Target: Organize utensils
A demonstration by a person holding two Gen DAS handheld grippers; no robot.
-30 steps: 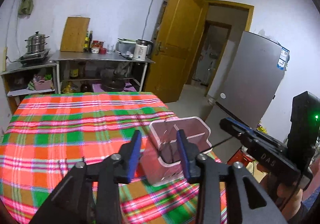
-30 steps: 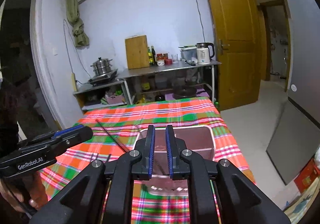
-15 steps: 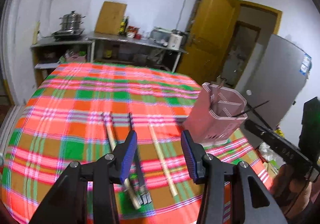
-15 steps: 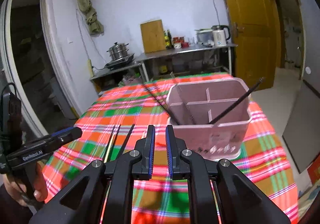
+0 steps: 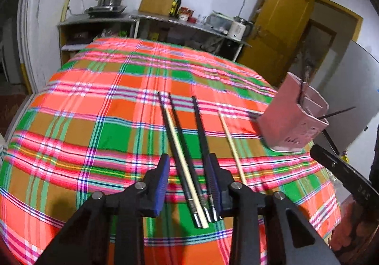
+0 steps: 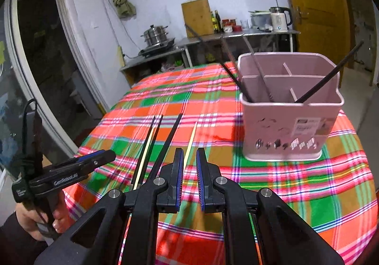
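A pink holder point(image 6: 289, 108) stood on the plaid tablecloth point(image 5: 94, 127), with several dark chopsticks point(image 6: 327, 75) leaning in its compartments. To the left of the holder, loose chopsticks lay on the cloth: a bunch of three dark ones and a pale one point(image 5: 187, 158), and nearer the holder a single pale chopstick point(image 5: 231, 144). The left gripper point(image 5: 189, 182) hung over the bunch, its jaws closing with the sticks between them, not yet pressing. The right gripper point(image 6: 189, 170), left of the holder, stood narrowly parted and held nothing.
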